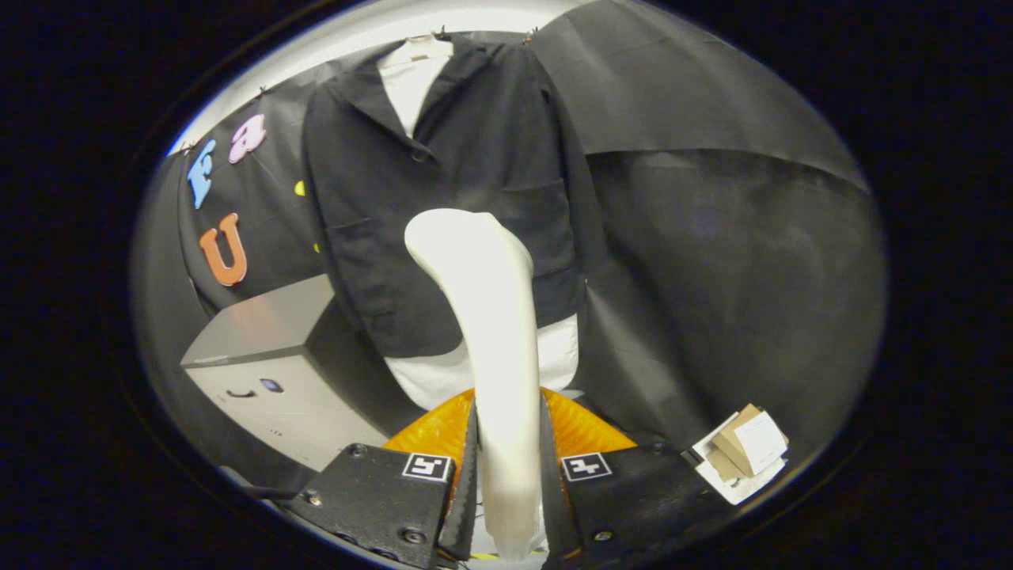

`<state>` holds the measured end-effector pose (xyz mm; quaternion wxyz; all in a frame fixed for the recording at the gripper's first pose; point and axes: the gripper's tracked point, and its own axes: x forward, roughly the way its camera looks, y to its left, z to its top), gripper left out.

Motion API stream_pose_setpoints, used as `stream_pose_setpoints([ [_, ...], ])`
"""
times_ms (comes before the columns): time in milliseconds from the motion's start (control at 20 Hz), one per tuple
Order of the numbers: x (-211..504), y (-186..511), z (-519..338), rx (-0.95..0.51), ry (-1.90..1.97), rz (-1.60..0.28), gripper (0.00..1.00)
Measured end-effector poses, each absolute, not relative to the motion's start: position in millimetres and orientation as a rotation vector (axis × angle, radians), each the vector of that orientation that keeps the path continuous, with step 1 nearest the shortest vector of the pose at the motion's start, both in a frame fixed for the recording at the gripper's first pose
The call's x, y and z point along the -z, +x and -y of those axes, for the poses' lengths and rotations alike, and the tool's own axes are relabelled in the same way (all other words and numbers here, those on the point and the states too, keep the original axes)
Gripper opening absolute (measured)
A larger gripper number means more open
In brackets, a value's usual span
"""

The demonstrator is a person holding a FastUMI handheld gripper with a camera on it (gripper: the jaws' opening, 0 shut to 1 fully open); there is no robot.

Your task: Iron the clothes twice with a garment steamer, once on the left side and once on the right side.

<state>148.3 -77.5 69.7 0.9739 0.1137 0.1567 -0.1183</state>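
gripper view: gripper (506, 475) clenched on the garment steamer (487, 317), one finger pressed to each side of its pale handle. the steamer head rises ahead of the fingers, over the lower front of the dark jacket (443, 198); contact with the cloth can't be told. jacket hangs on the booth wall over a white shirt (411, 75). grey box (261, 356) off to one side. steamer looks rigid, smooth, likely slippery; best held at the handle's narrow waist. fabric soft, will swing if pushed.

The camera rides the tool (506, 475), facing forward and perhaps slightly upward, fairly near the hanging jacket (451, 198).
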Motion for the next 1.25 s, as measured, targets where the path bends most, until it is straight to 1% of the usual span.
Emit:
stream_pose_setpoints([
  [300, -76, 42, -24, 0.172, 0.154, -0.271, 0.38],
  [450, -57, 1, -70, 0.120, 0.143, -0.307, 0.38],
  [700, -19, -53, -119, 0.066, 0.091, -0.367, 0.38],
  [900, 1, -76, -143, 0.037, 0.054, -0.406, 0.38],
  [1250, -4, -75, -151, 0.011, 0.033, -0.402, 0.38],
])
